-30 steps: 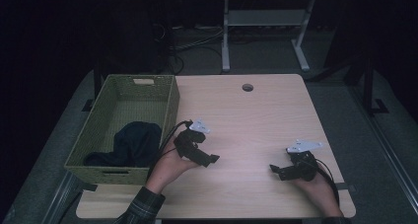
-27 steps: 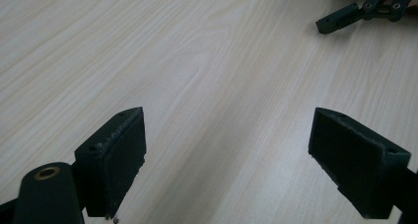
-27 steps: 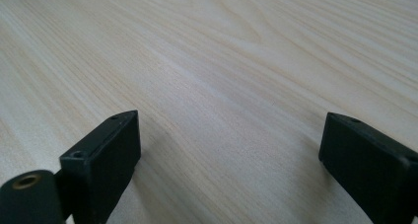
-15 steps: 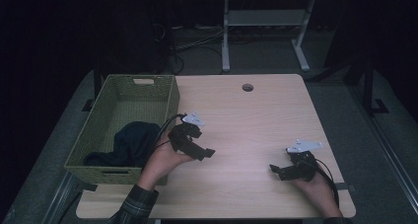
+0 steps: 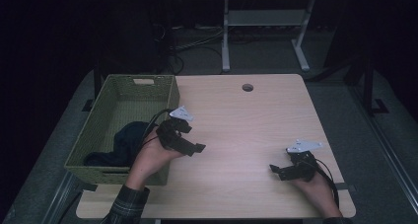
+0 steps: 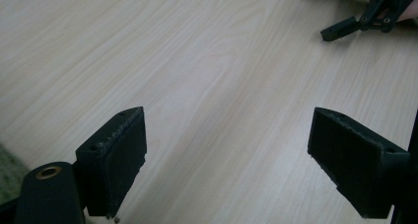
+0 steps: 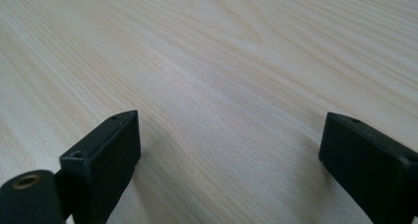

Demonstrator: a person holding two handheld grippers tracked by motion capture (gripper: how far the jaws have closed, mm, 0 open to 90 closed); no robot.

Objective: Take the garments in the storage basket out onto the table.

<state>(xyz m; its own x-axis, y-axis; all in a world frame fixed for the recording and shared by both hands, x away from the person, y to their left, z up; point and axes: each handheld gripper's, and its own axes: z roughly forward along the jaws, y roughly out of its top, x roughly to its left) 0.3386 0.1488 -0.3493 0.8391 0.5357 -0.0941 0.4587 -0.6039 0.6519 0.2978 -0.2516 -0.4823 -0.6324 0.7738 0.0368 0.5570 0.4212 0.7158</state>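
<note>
High view: left hand-held gripper has drifted left toward the basket, jaws spread and empty; right hand-held gripper stays parked, released. Dark cloth lies inside the basket, likely just dropped.

green woven basket at table's left edge, dark blue cloth crumpled inside its near end

Looks like lab or recording studio. Pale wood-grain desk with cable hole, set on grey floor mat. Dark, unlit surroundings. Tangle of cables on floor behind desk; white metal table frame beyond.
</note>
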